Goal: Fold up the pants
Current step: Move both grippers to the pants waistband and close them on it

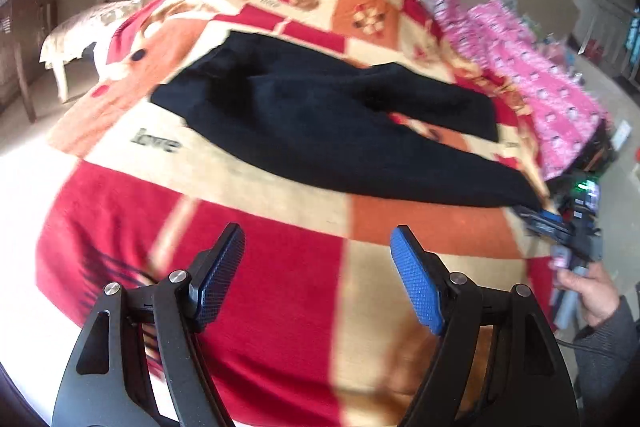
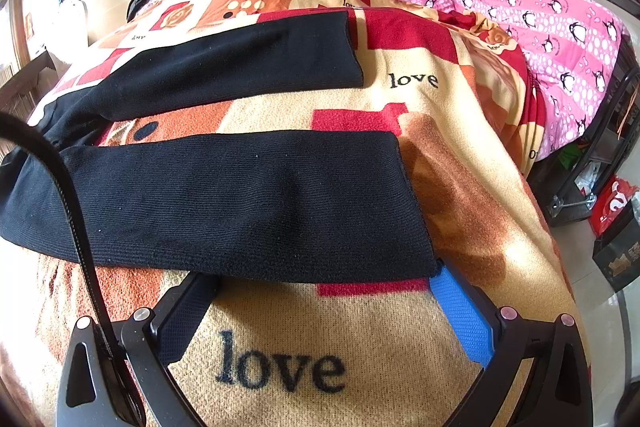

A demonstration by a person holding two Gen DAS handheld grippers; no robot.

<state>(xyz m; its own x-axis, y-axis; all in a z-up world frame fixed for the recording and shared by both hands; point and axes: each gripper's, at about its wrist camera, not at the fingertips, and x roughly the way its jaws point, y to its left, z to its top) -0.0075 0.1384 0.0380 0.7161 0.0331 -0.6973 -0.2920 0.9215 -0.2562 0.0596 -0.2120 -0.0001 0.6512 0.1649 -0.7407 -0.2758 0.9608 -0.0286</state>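
Left gripper hangs spread and empty over the blanket, pants well ahead. Right gripper is parted around the near leg cuff — not yet clamped. Next: close on it, carry it across to the far leg.

"love" is printed repeatedly on the blanket

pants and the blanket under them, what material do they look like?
Pants: black fine-rib knit, matte, probably cotton or synthetic jersey; the close right wrist view shows fine ribbing and specks of lint. Blanket: fleece or brushed plush, printed red, orange and cream squares with "love"; its surface looks fuzzy. Fibre type is a guess for both.
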